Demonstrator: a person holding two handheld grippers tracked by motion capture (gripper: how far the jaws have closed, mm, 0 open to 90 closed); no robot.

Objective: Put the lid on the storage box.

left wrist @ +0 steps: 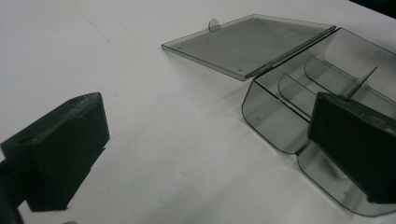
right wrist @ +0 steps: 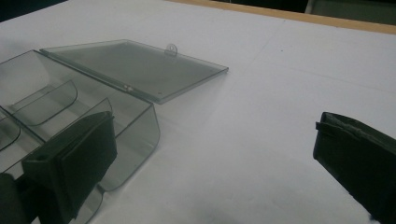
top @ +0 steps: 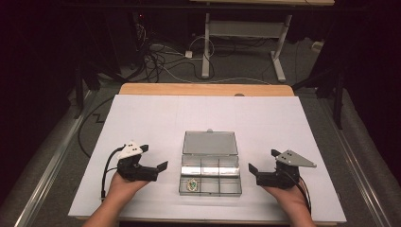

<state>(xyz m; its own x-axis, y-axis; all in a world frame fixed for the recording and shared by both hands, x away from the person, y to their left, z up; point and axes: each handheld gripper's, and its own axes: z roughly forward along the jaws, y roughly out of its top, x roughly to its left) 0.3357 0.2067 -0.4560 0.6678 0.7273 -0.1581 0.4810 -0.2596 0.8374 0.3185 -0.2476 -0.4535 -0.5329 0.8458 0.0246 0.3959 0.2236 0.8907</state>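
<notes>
We see a clear plastic box (top: 210, 176) lying open near the middle of the white counter (top: 156, 118), toward its near edge. Its lid (top: 210, 143) is folded flat on the counter at the box's 12 o'clock side, hinged along the back wall. Dividers split the box into compartments; the one at the near left holds a small greenish item (top: 192, 185), too small for us to tell what it is.

Our left tool (top: 154, 162) rests at the box's 9 o'clock, just beside it, jaws spread wide and holding nothing. Our right tool (top: 263, 161) sits at the box's 3 o'clock, also released, jaws well apart. In the gripper views, each tool's inner jaw sits in front of the nearest box wall.
</notes>
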